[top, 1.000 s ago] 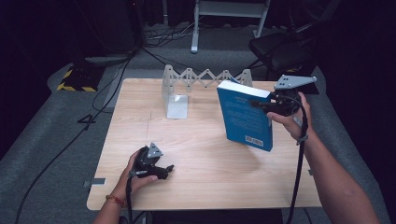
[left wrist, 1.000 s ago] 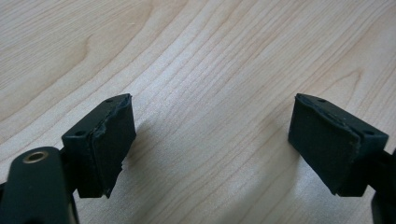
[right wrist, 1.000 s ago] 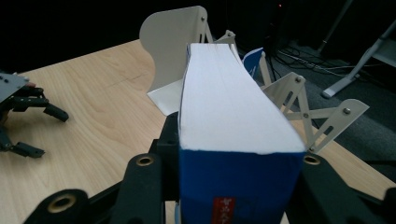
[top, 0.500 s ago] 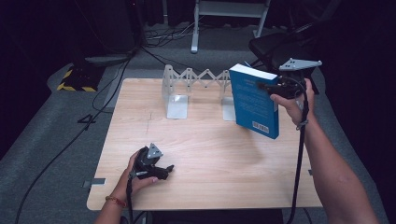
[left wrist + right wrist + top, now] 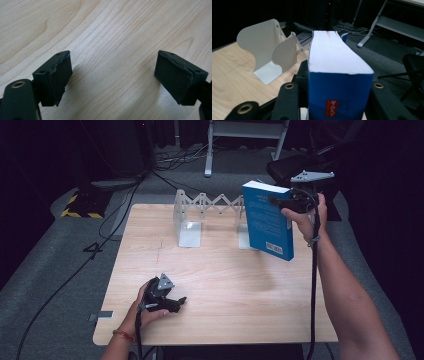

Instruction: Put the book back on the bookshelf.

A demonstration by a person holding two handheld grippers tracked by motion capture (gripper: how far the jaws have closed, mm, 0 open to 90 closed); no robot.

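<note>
Risk: thick blue paperback book (image 5: 267, 220), clamped by right gripper (image 5: 286, 205) fingers, could clip white accordion bookend rack (image 5: 189, 215); left gripper (image 5: 167, 302) fingers open, empty.

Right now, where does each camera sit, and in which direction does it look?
High view: above the person's side, facing forward and down on the table; both forearms, left gripper and right gripper show.
Left gripper view: looks along its open jaws at the bare wood.
Right gripper view: along its jaws, clamping the blue book.
Shared: book, white bookend rack.
</note>
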